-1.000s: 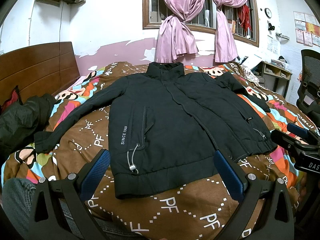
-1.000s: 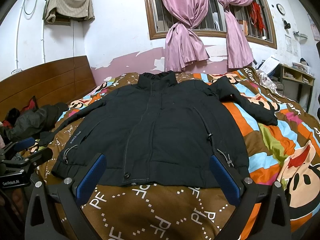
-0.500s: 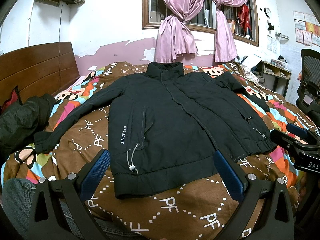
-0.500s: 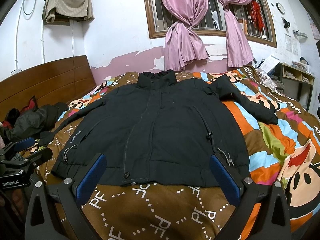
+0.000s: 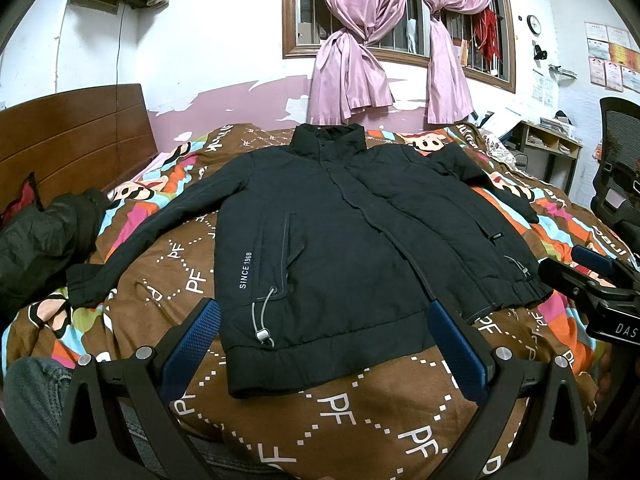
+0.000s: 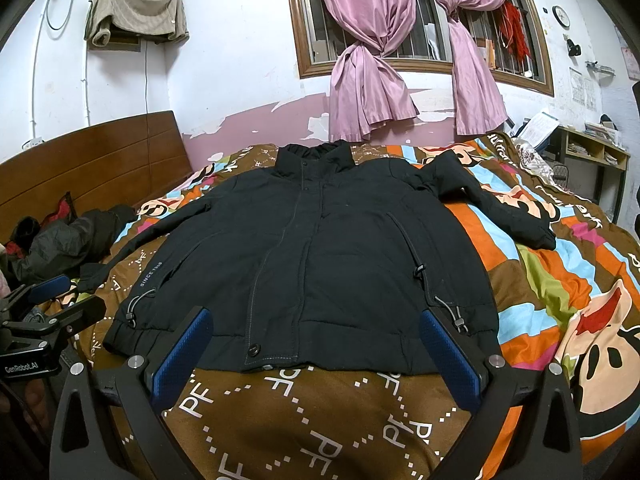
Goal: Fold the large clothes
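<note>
Two grippers are up in front of the bed, and both are wide open w/ nothing in them. From the left wrist cam, the left gripper (image 5: pixel 324 344) has its blue pads (image 5: pixel 192 346) spread far apart at about 7 and 5 o'clock, low in the pic, w/ the bottom hem of the black jacket (image 5: pixel 340 248) showing between them; I can't tell if the pads touch the cloth. From the right wrist cam, the right gripper (image 6: pixel 316 356) looks the same: blue pads (image 6: pixel 448 360) far apart, hem in the gap, holding nothing. That jacket lies flat on its back in the middle of the bed, on the brown blanket (image 5: pixel 340 412) w/ white "PF" letters and cartoon faces. It is closed up the front, collar at 12 o'clock by the wall, hem at 6 o'clock by the grippers. One sleeve (image 5: pixel 132 248) goes out toward 9 o'clock; the other sleeve (image 6: pixel 496 208) goes out toward 2 o'clock. White words "SINCE 1968" sit on the side near 8 o'clock, w/ a grey cord (image 5: pixel 262 320) just under. At 9 o'clock a dark pile of clothes (image 5: pixel 44 240) sits by the wood headboard (image 5: pixel 76 136). Pink curtains (image 5: pixel 352 52) hang tied at the window at 12 o'clock. In the left cam the right gripper shows at 3 o'clock, near the hem corner. In the right cam the left gripper shows at 9 o'clock, near the cuff.
</note>
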A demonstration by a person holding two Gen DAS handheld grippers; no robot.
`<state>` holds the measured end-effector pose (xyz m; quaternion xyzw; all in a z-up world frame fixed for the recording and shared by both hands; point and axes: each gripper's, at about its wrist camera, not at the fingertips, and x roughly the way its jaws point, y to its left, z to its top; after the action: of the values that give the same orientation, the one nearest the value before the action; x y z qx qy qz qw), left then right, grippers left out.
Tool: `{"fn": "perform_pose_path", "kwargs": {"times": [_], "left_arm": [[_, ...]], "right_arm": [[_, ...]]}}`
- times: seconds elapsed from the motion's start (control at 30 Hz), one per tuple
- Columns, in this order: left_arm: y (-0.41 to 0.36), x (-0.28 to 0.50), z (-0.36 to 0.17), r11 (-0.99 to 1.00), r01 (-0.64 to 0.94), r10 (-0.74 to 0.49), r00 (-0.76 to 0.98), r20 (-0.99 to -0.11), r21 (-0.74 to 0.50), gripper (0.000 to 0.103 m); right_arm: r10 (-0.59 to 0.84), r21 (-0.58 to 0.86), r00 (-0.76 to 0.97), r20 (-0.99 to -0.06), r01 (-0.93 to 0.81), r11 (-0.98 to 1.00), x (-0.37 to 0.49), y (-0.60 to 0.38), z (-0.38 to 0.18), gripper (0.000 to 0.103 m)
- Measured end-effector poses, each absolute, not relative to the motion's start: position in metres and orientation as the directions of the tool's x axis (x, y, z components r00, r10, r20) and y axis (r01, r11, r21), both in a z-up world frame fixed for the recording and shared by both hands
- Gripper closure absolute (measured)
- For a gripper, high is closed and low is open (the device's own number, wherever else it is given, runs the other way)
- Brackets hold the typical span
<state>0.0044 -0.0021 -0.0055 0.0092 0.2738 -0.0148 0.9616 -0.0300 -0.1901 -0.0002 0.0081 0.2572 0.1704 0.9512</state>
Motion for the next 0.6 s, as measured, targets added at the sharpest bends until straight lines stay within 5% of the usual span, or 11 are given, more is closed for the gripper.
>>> {"fn": "perform_pose_path", "kwargs": {"times": [0.4, 0.6], "left_arm": [[0.009, 0.025, -0.003, 0.997, -0.024, -0.022, 0.8, -0.6, -0.069, 0.002], [0.027, 0.049, 0.027, 0.99, -0.101, 0.03, 0.821, -0.57, -0.094, 0.002]], "right_arm": [[0.291, 0.132, 0.813, -0.504, -0.261, 0.956, -0.032, -0.193, -0.001, 0.0], [0.244, 0.126, 0.827, -0.506, -0.209, 0.97, -0.02, -0.199, 0.017, 0.0]]}}
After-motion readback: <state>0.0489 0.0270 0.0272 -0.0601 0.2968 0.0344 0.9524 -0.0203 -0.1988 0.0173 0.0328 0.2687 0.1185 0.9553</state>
